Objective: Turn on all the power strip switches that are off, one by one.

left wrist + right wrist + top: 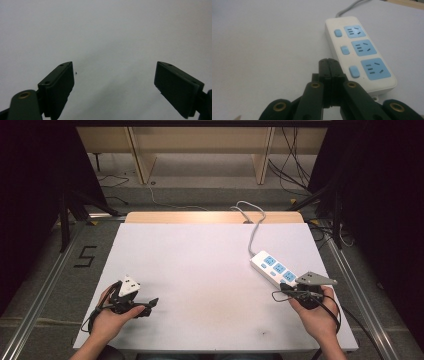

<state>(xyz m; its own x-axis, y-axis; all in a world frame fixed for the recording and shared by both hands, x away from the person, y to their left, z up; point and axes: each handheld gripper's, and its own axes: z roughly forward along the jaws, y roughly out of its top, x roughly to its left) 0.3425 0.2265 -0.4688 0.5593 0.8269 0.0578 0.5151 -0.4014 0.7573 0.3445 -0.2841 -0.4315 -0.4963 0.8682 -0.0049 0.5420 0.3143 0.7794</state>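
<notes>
**Power strip waited by the closed right gripper**

White and bare across its middle, the counter (200,270) carried one thing, a white power strip (273,268) with three blue sockets, lying aslant near the right edge, its grey cord (253,227) running off the far side, probably to a wall outlet. The right gripper (329,62) hung just beside the strip's near end, jaws clenched together on nothing, perhaps ready to press a switch. The left gripper (115,75) rested well apart at the near left, jaws spread wide and empty over bare counter, likely kept clear.
</notes>
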